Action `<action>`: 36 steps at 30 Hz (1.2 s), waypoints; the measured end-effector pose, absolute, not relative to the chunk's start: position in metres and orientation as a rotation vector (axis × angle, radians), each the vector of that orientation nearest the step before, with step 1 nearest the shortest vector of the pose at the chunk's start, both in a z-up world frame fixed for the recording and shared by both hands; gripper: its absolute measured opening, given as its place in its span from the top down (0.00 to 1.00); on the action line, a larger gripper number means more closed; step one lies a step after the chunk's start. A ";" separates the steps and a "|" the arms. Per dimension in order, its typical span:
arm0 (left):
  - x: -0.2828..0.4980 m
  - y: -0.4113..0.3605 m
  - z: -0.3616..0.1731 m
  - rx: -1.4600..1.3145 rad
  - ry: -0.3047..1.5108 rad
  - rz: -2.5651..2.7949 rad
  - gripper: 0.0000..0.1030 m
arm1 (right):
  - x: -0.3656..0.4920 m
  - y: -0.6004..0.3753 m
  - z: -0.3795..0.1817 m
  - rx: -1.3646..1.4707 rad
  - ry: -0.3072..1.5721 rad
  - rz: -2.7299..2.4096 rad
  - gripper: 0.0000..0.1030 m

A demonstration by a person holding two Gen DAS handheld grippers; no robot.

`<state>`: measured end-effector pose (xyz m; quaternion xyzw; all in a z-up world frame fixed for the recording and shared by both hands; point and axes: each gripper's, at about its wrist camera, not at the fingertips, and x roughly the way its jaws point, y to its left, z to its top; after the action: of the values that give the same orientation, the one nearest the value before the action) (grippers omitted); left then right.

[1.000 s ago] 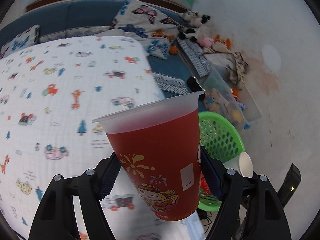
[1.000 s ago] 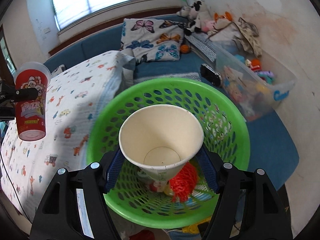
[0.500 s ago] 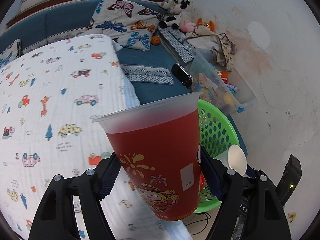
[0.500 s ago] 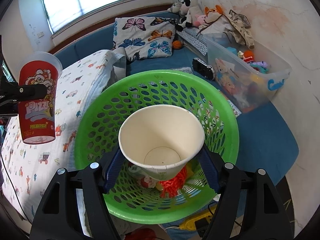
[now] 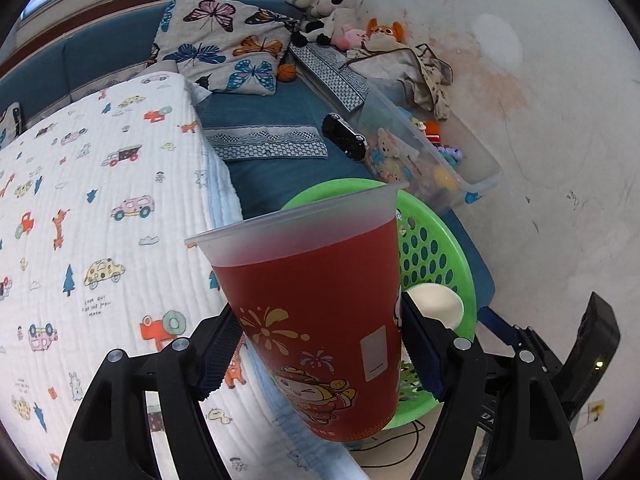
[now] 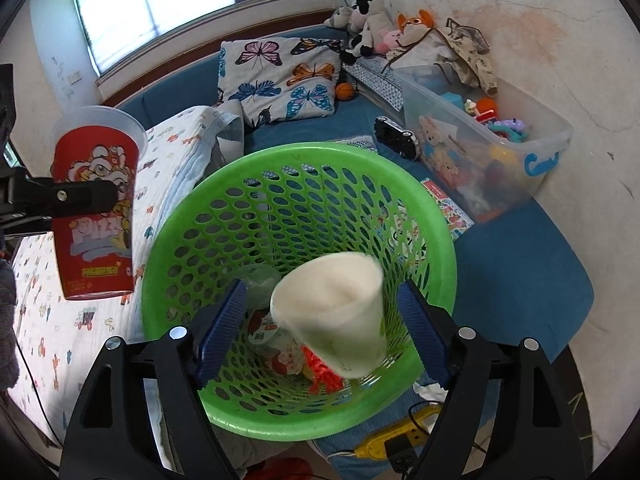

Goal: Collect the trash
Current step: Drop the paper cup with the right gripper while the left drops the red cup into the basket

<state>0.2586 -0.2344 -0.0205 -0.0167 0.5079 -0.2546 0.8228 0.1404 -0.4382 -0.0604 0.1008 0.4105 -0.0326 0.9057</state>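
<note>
Blurring white paper cup [image 6: 334,310], tilted

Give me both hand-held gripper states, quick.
Left hand-held gripper: shut on the red cup.
Right hand-held gripper: open, the white paper cup is loose between its fingers over the green basket.

This is a child's bedroom at home. A bed [image 5: 100,220] has a blanket with little cars on it. Soft toys [image 6: 372,20] sit by the wall, next to a butterfly pillow [image 6: 280,76] and a clear toy box [image 6: 480,140].
</note>
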 end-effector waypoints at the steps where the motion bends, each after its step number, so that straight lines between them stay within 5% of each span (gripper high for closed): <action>1: 0.258 -0.236 -0.022 -0.027 1.079 -0.542 0.30 | 0.139 -0.438 -0.060 0.207 0.847 -0.067 0.23; 36: 0.241 -0.282 -0.032 0.157 1.020 -0.601 0.23 | 0.100 -0.445 -0.043 0.266 0.791 -0.059 0.23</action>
<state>0.2408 -0.2824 -0.0322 0.0741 0.4801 -0.2830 0.8270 0.0999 -0.4445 -0.0428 0.1293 0.3841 -0.0284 0.9138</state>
